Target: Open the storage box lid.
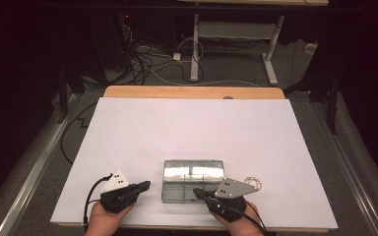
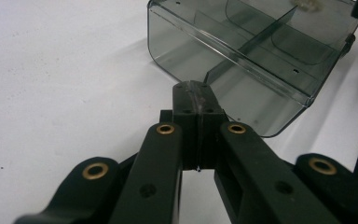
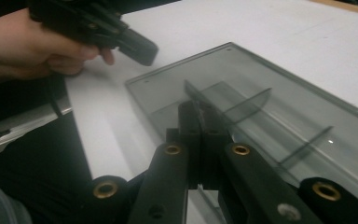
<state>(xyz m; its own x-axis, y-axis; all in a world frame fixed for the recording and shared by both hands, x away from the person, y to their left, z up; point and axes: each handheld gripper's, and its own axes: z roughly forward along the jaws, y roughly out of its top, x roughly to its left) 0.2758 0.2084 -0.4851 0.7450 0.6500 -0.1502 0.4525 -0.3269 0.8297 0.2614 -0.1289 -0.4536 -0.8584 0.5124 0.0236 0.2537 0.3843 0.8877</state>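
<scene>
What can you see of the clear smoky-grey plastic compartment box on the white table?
The clear smoky-grey plastic compartment box is a shallow rectangular tray with rounded corners and thin inner dividers forming several compartments, all apparently empty. It lies flat and open-topped on the white table, near the front edge, between the two grippers. The shut right gripper is at its near right corner; contact is unclear.

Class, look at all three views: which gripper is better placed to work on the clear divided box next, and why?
Probably the right gripper: its shut jaws already reach over the near edge of the clear divided box. The left gripper, also shut, sits beside the box, apart from it.
</scene>
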